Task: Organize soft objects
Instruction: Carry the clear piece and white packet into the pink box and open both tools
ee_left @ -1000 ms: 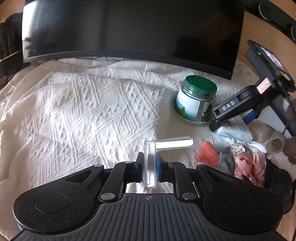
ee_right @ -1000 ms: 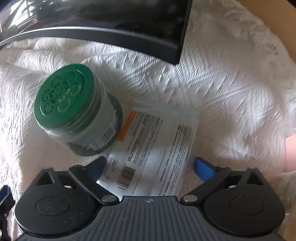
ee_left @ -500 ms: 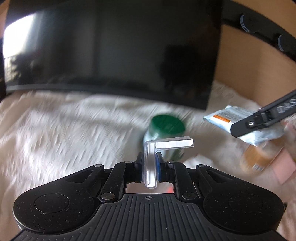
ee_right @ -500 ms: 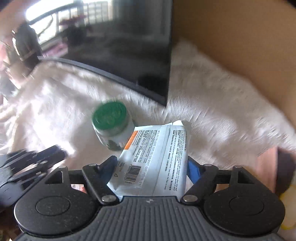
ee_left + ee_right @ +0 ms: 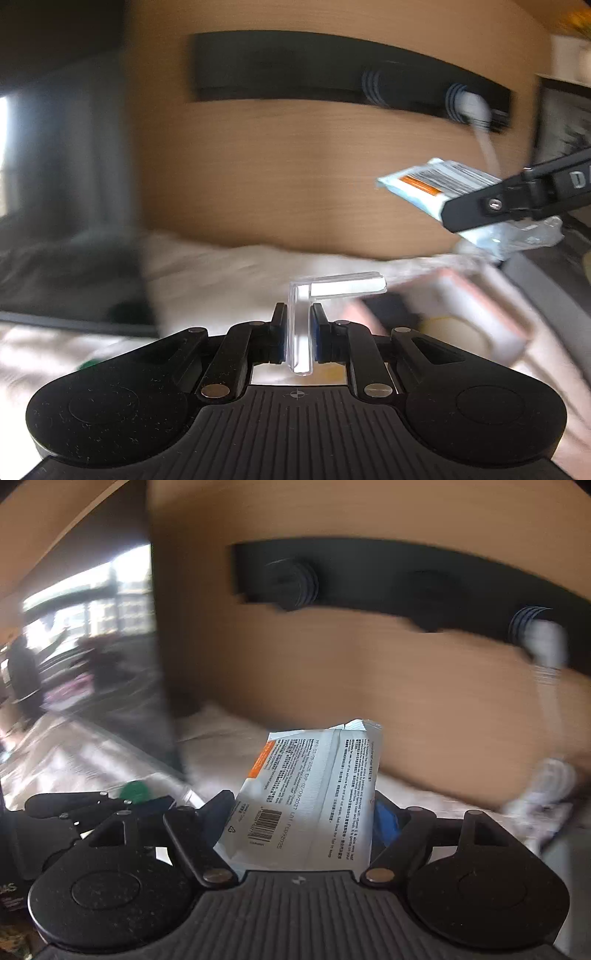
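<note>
A clear plastic L-shaped piece (image 5: 345, 288) is clamped between the pads of my left gripper (image 5: 299, 325), its short arm pointing right. My right gripper (image 5: 303, 808) is shut on a soft white wipes packet (image 5: 314, 797) with black print and an orange tab. The packet hangs in the air above the cloth. In the left wrist view the packet (image 5: 424, 184) shows at upper right, with a finger of the right gripper (image 5: 491, 206) across it. In the right wrist view the left gripper (image 5: 92, 805) sits low at the left. Both views are blurred.
A wooden wall panel (image 5: 295, 166) with a black rail (image 5: 369, 572) of round knobs fills the background. A dark monitor (image 5: 110, 627) stands left on the white knitted cloth (image 5: 221, 266). The green jar lid (image 5: 135, 792) peeks out below. Blurred pink and grey items (image 5: 480, 306) lie right.
My right gripper closed on the packet beside the green-lidded jar and lifted it off the cloth. Both grippers rose and swung right, from the monitor toward the wooden wall.
</note>
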The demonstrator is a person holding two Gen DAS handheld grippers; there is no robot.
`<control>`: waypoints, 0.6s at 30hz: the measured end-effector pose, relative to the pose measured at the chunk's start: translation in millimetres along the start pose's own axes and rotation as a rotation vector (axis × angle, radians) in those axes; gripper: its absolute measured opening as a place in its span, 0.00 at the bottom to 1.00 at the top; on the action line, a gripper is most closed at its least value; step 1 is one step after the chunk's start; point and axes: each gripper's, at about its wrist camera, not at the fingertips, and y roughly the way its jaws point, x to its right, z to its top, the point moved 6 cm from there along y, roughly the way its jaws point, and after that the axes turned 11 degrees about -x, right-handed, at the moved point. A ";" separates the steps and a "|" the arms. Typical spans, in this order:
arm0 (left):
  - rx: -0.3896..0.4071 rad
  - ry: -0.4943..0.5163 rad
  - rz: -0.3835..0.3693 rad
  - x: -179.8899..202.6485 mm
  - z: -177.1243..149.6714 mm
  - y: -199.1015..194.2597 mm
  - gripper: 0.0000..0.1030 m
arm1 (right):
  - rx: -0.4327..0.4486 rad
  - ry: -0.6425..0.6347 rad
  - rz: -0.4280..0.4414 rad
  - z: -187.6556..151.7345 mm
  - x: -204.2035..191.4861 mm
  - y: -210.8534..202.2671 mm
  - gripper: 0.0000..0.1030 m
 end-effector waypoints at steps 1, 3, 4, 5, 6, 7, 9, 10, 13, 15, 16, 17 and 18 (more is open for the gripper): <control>-0.003 0.020 -0.020 14.7 3.8 4.4 0.15 | 0.009 0.017 -0.019 -3.5 13.7 -4.1 0.76; -0.015 0.055 -0.064 41.6 9.9 16.2 0.15 | 0.016 0.050 -0.048 -11.2 35.8 -7.8 0.76; -0.023 0.072 -0.087 56.0 11.8 22.7 0.15 | 0.014 0.063 -0.060 -15.0 47.0 -9.6 0.76; -0.033 0.085 -0.109 69.3 12.7 29.6 0.15 | 0.008 0.082 -0.073 -19.2 58.1 -8.7 0.76; -0.044 0.094 -0.127 80.5 11.8 36.2 0.15 | 0.000 0.098 -0.080 -24.2 65.9 -7.3 0.76; -0.056 0.101 -0.146 90.4 11.9 43.6 0.15 | -0.009 0.118 -0.081 -29.8 74.3 -6.7 0.76; -0.078 0.092 -0.198 102.4 12.2 60.1 0.15 | -0.029 0.161 -0.071 -37.1 91.2 0.7 0.76; -0.095 0.071 -0.236 105.4 11.4 68.8 0.15 | -0.038 0.179 -0.065 -40.0 95.8 4.0 0.76; -0.222 -0.016 -0.319 114.0 0.3 107.1 0.17 | -0.068 0.222 -0.027 -47.8 108.2 23.6 0.77; -0.220 -0.032 -0.274 113.6 -5.6 119.5 0.16 | -0.103 0.247 -0.012 -52.4 115.7 37.6 0.77; -0.211 -0.033 -0.250 112.9 -6.3 120.0 0.17 | -0.114 0.264 -0.005 -56.8 119.0 41.1 0.78; -0.197 -0.030 -0.248 113.0 -6.7 117.5 0.17 | -0.121 0.278 0.001 -60.1 122.6 45.8 0.78; -0.189 -0.026 -0.253 112.3 -7.2 112.8 0.17 | -0.125 0.285 0.000 -62.7 124.9 48.0 0.79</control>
